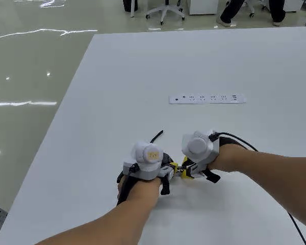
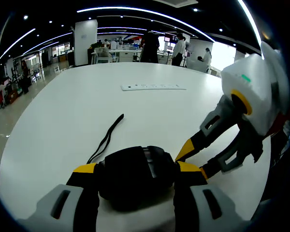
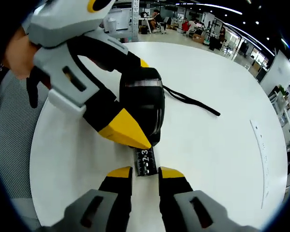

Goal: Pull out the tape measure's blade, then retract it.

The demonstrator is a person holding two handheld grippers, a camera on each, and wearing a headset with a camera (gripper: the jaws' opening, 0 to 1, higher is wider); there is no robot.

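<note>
**Between the two tools: case clamped, blade tip pinched**

Between the jaws of the left tool (image 2: 137, 168) sits the black tape measure case (image 2: 135, 186). The jaws press against its two flanks and hold it low on the white surface (image 1: 143, 76). Just ahead of the case's mouth, the right tool (image 3: 145, 174) faces it. Its jaws are drawn almost together on the first short length of the blade (image 3: 145, 162), where printed numerals show between the yellow tips. Only a little blade is out, so the pull looks barely begun.

Beyond the left tool, the case's black wrist strap (image 2: 106, 137) trails loose across the surface. Well past both tools lies a white power strip (image 1: 207, 98).

The case looks rigid, compact and fairly dense, so gripping its flat sides should hold it without crushing. The blade is probably thin spring steel: stiff along its length, smooth, and quick to slide out of a weak pinch. The best hold is likely right at its end hook. The internal spring will probably tug back, so the case needs firm pressure throughout and the blade should be let back in slowly.
</note>
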